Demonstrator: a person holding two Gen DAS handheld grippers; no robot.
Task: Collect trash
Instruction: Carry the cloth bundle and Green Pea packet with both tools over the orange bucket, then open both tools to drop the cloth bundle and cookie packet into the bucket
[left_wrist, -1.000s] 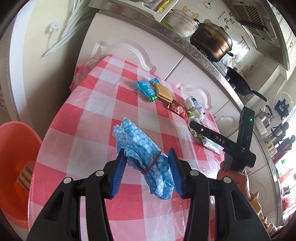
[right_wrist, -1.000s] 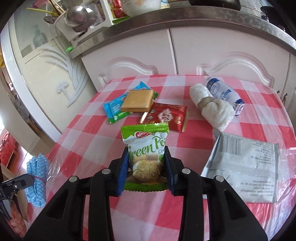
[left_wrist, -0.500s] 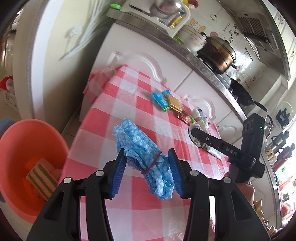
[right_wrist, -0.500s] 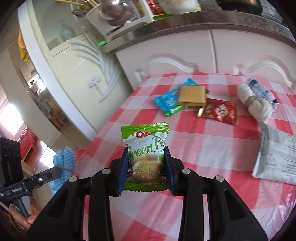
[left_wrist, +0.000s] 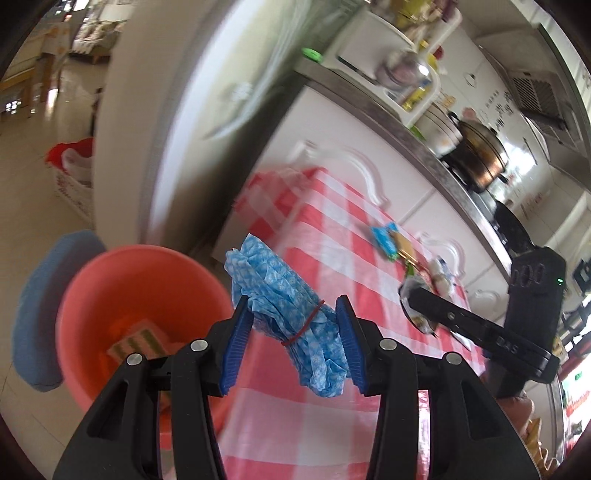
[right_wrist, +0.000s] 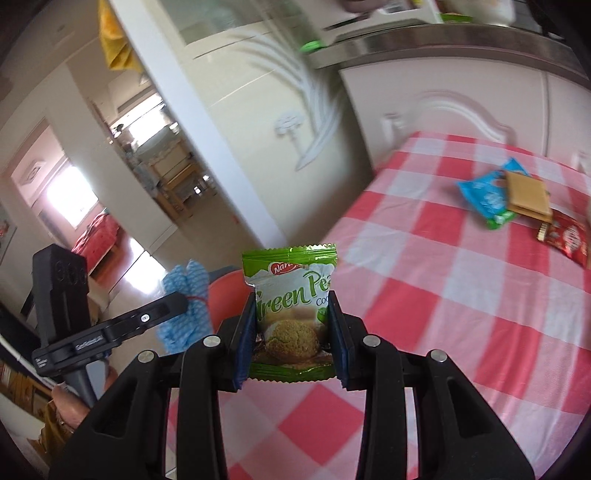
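My left gripper (left_wrist: 293, 341) is shut on a bundle of blue patterned cloth (left_wrist: 280, 295) tied with a red rubber band. It hangs over the left edge of the red-and-white checked table (left_wrist: 317, 243), beside an orange-pink bin (left_wrist: 122, 284) on the floor with a striped packet (left_wrist: 138, 341) inside. My right gripper (right_wrist: 291, 341) is shut on a green cookie packet (right_wrist: 291, 295) above the table's left part (right_wrist: 424, 266). The right wrist view shows the left gripper (right_wrist: 173, 306) with the blue cloth (right_wrist: 184, 302) lower left, and the bin (right_wrist: 227, 291) behind the packet.
More wrappers lie on the table: a blue one (right_wrist: 484, 195), a tan biscuit pack (right_wrist: 526, 192), a red one (right_wrist: 567, 236). White cabinets (left_wrist: 332, 122) and a steel counter with pots (left_wrist: 476, 155) run behind. A blue stool (left_wrist: 40, 306) stands next to the bin.
Both grippers swung left, off the table's middle toward its left edge. The bin has come nearer to the middle of the left wrist view. Both grips are unchanged.
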